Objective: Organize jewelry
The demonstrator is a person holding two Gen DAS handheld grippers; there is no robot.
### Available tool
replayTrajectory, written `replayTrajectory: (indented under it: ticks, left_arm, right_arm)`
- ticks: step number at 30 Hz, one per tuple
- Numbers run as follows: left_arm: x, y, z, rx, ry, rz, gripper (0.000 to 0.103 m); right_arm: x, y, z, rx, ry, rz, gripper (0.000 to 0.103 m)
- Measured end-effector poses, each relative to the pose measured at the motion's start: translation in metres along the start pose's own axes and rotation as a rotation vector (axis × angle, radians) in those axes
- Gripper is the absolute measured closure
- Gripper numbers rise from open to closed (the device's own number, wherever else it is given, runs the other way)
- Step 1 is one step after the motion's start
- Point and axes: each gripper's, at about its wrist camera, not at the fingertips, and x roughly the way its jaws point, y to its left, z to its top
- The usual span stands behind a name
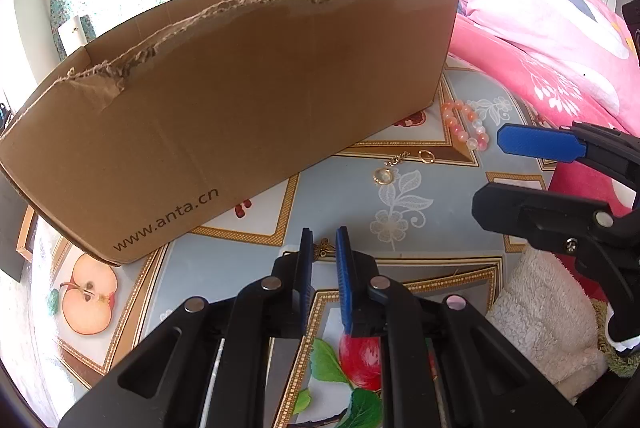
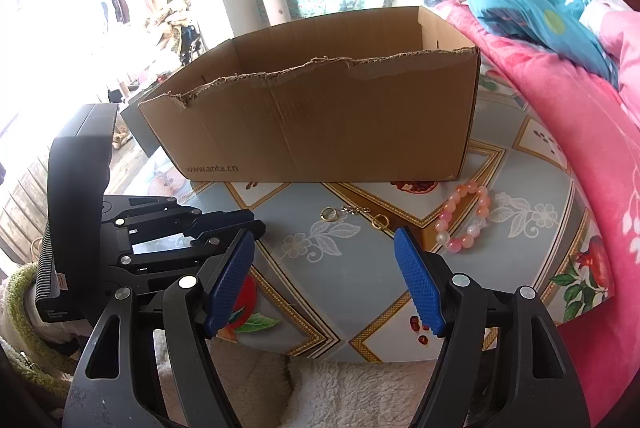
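A brown cardboard box (image 1: 240, 100) with a torn top edge stands on the patterned table; it also shows in the right wrist view (image 2: 320, 124). In front of it lie a pink bead bracelet (image 1: 466, 124) (image 2: 466, 218), a small gold ring (image 1: 426, 156) (image 2: 379, 221) and a gold round pendant on a short chain (image 1: 385, 174) (image 2: 330, 214). My left gripper (image 1: 325, 248) is shut on a small bronze flower-shaped piece (image 1: 323, 249), low over the table. My right gripper (image 2: 324, 260) is open and empty, just short of the ring; its blue fingertip (image 1: 536, 142) shows in the left wrist view.
The table (image 2: 532, 188) has a fruit-and-flower printed cover. A pink quilt (image 2: 580, 132) and blue bedding (image 2: 532, 8) lie to the right. A white fleece cloth (image 2: 340, 392) hangs at the table's near edge.
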Motion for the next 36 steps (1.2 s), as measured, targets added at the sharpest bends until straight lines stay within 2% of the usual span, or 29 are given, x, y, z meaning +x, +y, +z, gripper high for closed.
replayTrajectory:
  ticks: [23,36]
  left_arm:
    - [-0.013,0.008,0.001,-0.028,-0.031,0.038,0.092]
    - [-0.010,0.023,0.001,-0.067,-0.034,0.029,0.092]
  right_arm:
    - [0.002,-0.001,0.003,-0.007,-0.006,0.005,0.035]
    - [0.041,0.011,0.017,-0.071,0.048,0.022,0.065]
